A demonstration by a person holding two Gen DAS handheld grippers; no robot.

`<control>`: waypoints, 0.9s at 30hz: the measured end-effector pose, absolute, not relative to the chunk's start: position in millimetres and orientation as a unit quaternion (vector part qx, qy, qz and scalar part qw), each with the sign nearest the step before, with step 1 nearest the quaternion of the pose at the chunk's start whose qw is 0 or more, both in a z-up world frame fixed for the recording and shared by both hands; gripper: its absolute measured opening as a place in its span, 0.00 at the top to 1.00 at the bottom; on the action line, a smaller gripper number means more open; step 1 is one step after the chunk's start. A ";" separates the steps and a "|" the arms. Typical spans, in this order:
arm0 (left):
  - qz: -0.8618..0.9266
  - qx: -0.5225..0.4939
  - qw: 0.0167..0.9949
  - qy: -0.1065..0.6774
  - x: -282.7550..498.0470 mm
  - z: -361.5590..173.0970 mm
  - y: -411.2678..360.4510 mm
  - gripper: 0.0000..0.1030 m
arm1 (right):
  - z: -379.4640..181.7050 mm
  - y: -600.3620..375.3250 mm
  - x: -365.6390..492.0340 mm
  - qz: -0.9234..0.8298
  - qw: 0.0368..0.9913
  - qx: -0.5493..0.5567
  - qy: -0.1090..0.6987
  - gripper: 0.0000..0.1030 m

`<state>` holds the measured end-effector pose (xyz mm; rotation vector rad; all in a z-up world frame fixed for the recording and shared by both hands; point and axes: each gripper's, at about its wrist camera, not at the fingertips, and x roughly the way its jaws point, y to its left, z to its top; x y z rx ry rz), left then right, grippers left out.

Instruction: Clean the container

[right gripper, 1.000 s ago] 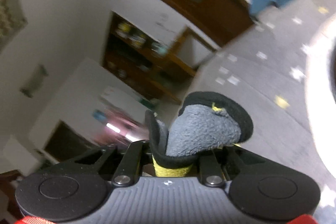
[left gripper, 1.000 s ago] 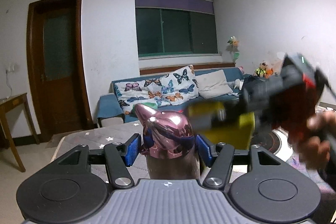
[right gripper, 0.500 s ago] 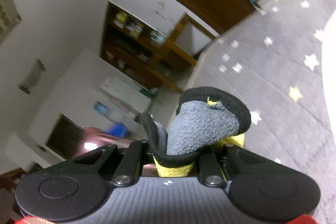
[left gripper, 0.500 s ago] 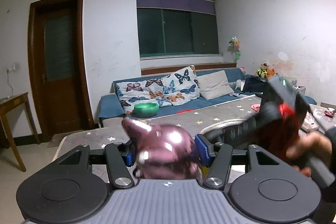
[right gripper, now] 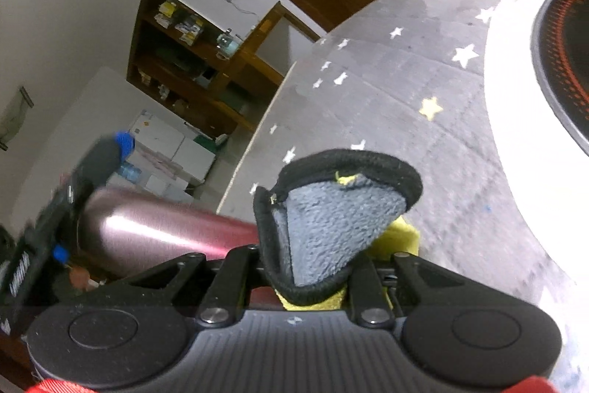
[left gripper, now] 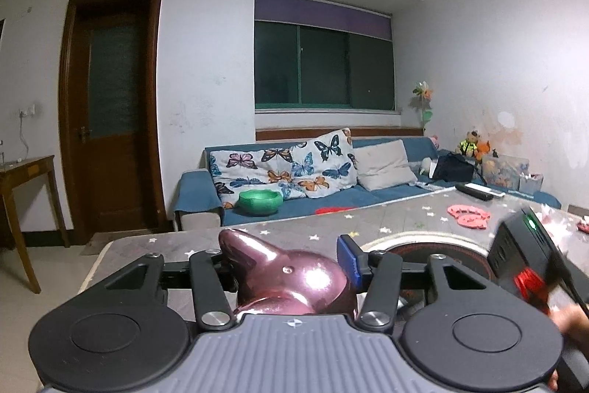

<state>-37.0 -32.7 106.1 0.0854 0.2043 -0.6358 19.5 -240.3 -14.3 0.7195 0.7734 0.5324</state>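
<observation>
Lowered since before, the pink container sits clamped in the left hand-held gripper.

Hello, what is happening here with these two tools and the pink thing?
A person is cleaning a shiny pink metal container. The left gripper is clamped on it above a star-patterned table. The right gripper holds a folded grey and yellow cleaning cloth right beside the container's side.

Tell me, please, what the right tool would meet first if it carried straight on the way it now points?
Probably the star-patterned tabletop: the right tool, shut on the cleaning cloth, points across it. Depth is unclear.
</observation>
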 end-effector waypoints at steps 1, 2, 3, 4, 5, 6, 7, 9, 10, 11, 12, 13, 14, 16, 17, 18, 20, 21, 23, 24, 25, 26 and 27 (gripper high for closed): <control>-0.309 0.042 0.945 0.101 -34.9 105.7 -36.3 0.48 | -14.5 -240.5 17.7 0.250 0.830 0.336 0.367 0.86; -0.306 0.043 0.945 0.104 -32.8 104.8 -40.4 0.48 | -14.3 -240.5 14.7 0.251 0.830 0.334 0.369 0.86; -0.304 0.041 0.946 0.107 -31.2 104.4 -43.5 0.48 | -14.0 -240.6 11.3 0.252 0.830 0.332 0.370 0.86; -0.300 0.038 0.947 0.110 -30.9 103.7 -45.1 0.47 | -12.3 -240.9 7.9 0.255 0.831 0.332 0.368 0.86; -0.297 0.033 0.948 0.112 -30.1 102.8 -45.6 0.47 | -10.3 -241.3 4.5 0.258 0.831 0.332 0.366 0.86; -0.295 0.029 0.948 0.113 -30.6 102.9 -45.8 0.47 | -5.5 -241.8 1.5 0.265 0.831 0.333 0.359 0.86; -0.294 0.026 0.949 0.111 -32.0 103.7 -45.3 0.47 | -0.1 -242.4 -1.4 0.272 0.831 0.334 0.351 0.86; -0.291 0.022 0.951 0.104 -36.1 106.3 -44.1 0.48 | 13.6 -243.8 -7.8 0.288 0.834 0.334 0.331 0.86; -0.291 0.021 0.951 0.100 -38.8 108.3 -43.4 0.48 | 22.6 -244.7 -11.4 0.297 0.837 0.333 0.318 0.86; -0.290 0.020 0.952 0.097 -41.1 109.7 -41.9 0.48 | 26.9 -243.2 -13.7 0.300 0.841 0.325 0.312 0.86; -0.287 0.018 0.953 0.094 -43.3 111.5 -41.0 0.49 | 30.5 -241.2 -15.7 0.303 0.845 0.316 0.306 0.86; -0.285 0.017 0.954 0.094 -44.4 112.8 -40.2 0.49 | 34.0 -239.3 -17.7 0.306 0.849 0.308 0.300 0.86; -0.287 0.014 0.953 0.095 -44.4 113.2 -40.0 0.50 | 37.6 -237.3 -19.7 0.308 0.854 0.299 0.295 0.86; -0.289 0.011 0.952 0.095 -44.4 112.8 -40.0 0.50 | 44.8 -233.4 -23.7 0.314 0.861 0.282 0.283 0.86; -0.291 0.010 0.952 0.096 -44.4 112.7 -39.9 0.50 | 48.3 -231.5 -25.7 0.316 0.865 0.273 0.278 0.86; -0.292 0.009 0.951 0.097 -44.1 112.9 -39.4 0.50 | 51.9 -229.6 -27.8 0.319 0.869 0.264 0.272 0.85; -0.293 0.009 0.951 0.097 -44.0 113.0 -39.5 0.50 | 51.2 -225.6 -29.3 0.317 0.872 0.252 0.274 0.85; -0.293 0.009 0.951 0.097 -43.8 112.8 -39.3 0.50 | 45.2 -225.2 -28.7 0.311 0.871 0.254 0.284 0.85; -0.290 0.009 0.952 0.098 -42.9 112.6 -39.1 0.50 | 33.1 -224.8 -27.7 0.301 0.867 0.258 0.302 0.85; -0.290 0.007 0.952 0.099 -42.7 112.5 -37.7 0.50 | 28.9 -225.3 -26.0 0.299 0.864 0.263 0.308 0.85; -0.290 0.006 0.952 0.099 -42.5 112.4 -37.1 0.50 | 25.0 -225.9 -24.1 0.298 0.861 0.267 0.313 0.85; -0.290 0.007 0.952 0.099 -42.7 112.4 -36.9 0.50 | 22.4 -226.3 -23.2 0.295 0.860 0.267 0.320 0.85; -0.289 0.007 0.952 0.099 -43.1 112.4 -36.8 0.50 | 19.1 -226.2 -21.8 0.289 0.860 0.265 0.327 0.85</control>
